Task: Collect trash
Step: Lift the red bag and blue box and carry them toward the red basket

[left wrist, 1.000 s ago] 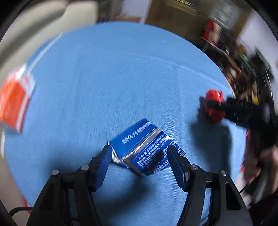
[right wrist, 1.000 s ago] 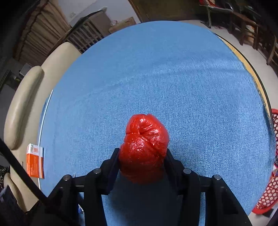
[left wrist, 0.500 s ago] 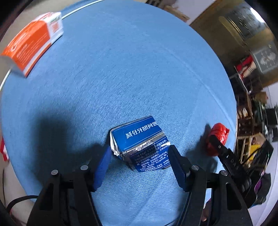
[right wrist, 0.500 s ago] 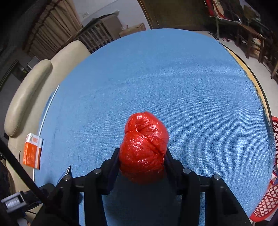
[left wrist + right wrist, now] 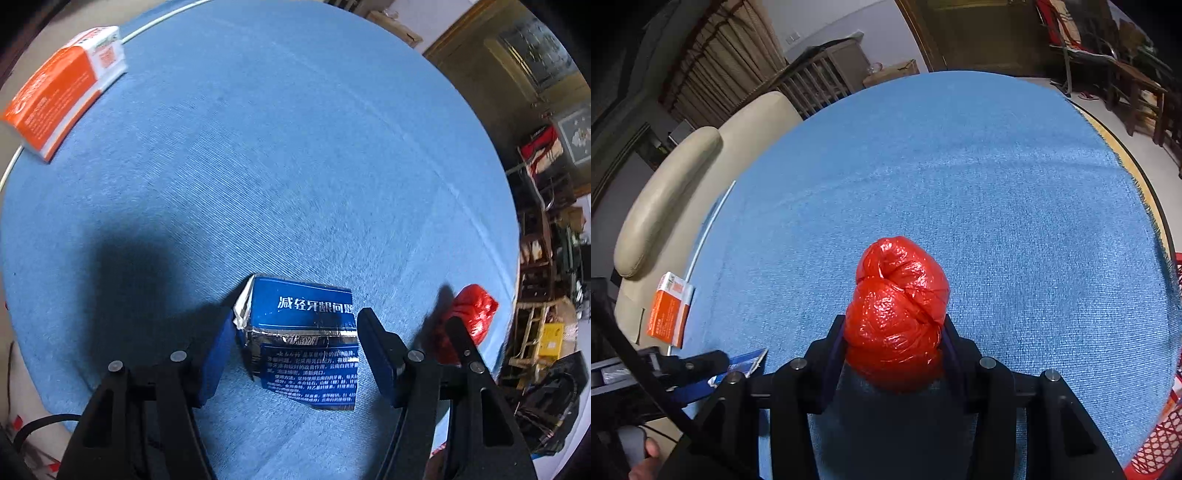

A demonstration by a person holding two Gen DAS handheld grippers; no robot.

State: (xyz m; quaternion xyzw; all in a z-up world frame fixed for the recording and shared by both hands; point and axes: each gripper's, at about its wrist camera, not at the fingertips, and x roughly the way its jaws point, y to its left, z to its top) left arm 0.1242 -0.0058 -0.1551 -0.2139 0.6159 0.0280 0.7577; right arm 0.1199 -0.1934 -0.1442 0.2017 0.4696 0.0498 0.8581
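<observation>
Gripping crinkly red plastic wad [image 5: 897, 321], flattened foil-lined carton [image 5: 303, 339]

The surface [image 5: 295, 166] wears a mid-blue woven cloth. At ten o'clock lies an orange-and-white carton [image 5: 62, 92]; at six, a dark blue box [image 5: 306, 332] with white lettering and a silver foil band. The crumpled bag [image 5: 897, 317] is glossy red. Black tongs [image 5: 295, 343] carry blue pads [image 5: 218, 354].

One crushed blue carton [image 5: 306, 339], one orange box [image 5: 61, 92], one red bag bundle [image 5: 897, 317], one red basket [image 5: 1156, 443]
</observation>
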